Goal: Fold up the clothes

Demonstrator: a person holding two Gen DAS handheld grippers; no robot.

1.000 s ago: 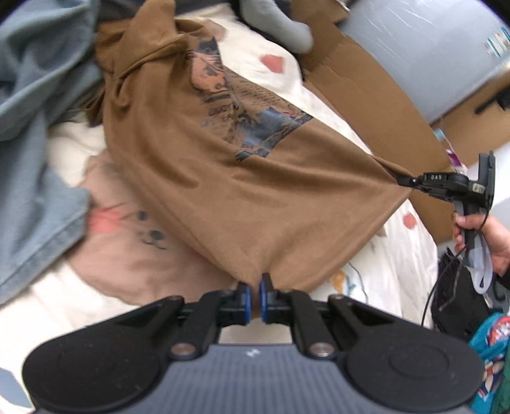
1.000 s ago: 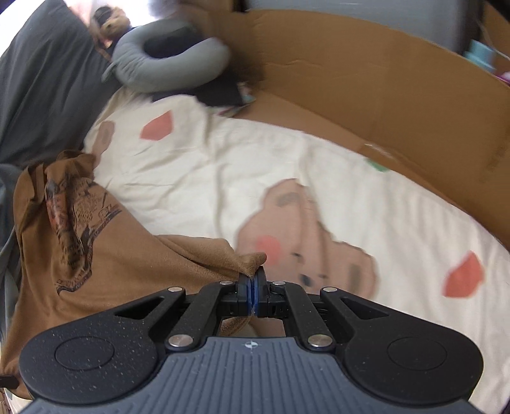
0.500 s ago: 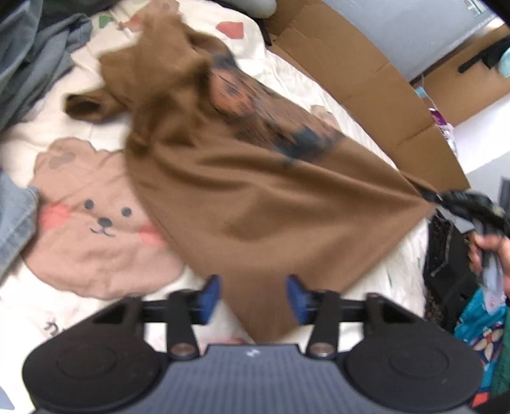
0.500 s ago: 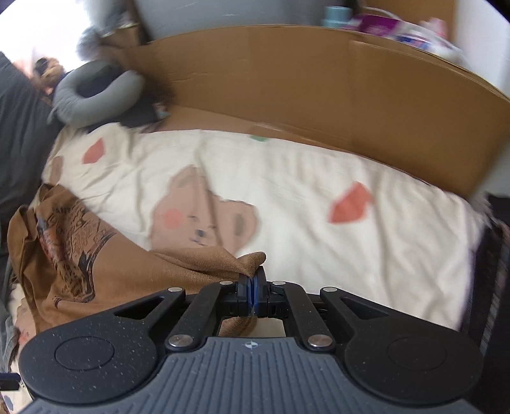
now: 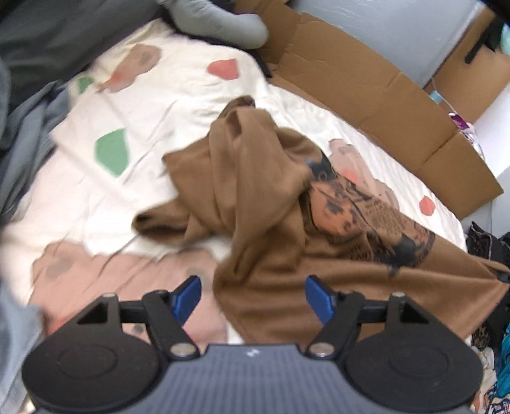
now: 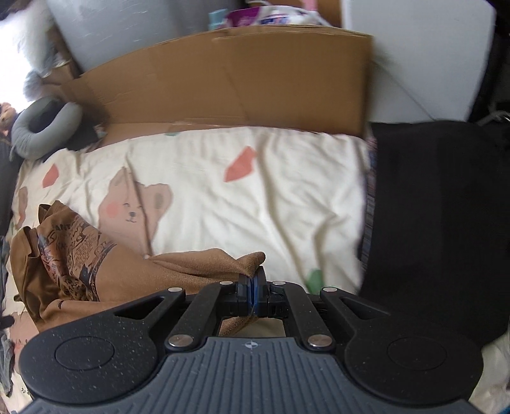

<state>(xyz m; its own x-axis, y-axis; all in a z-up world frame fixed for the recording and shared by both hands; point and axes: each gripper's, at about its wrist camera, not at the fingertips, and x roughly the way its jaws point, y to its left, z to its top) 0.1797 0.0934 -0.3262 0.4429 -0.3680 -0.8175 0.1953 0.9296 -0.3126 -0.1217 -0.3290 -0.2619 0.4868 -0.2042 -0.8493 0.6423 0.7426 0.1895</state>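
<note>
A brown T-shirt (image 5: 271,197) with a dark printed graphic lies crumpled on the cream bedsheet (image 5: 178,95). My left gripper (image 5: 253,297) is open, its blue pads (image 5: 188,294) wide apart above the shirt's near edge, holding nothing. My right gripper (image 6: 252,286) is shut on a corner of the brown T-shirt (image 6: 204,264), which trails off to the left, graphic side up. The right gripper itself is only a dark tip at the far right edge of the left wrist view.
Brown cardboard (image 5: 366,86) lines the far side of the bed; it also shows in the right wrist view (image 6: 223,79). A grey neck pillow (image 5: 216,22) lies at the head. Grey-blue clothes (image 5: 22,133) lie left. Black fabric (image 6: 440,223) lies right.
My left gripper has opened and let go of the shirt's hem, and the shirt has dropped into a crumpled heap. My right gripper has kept its grip and swung right.
</note>
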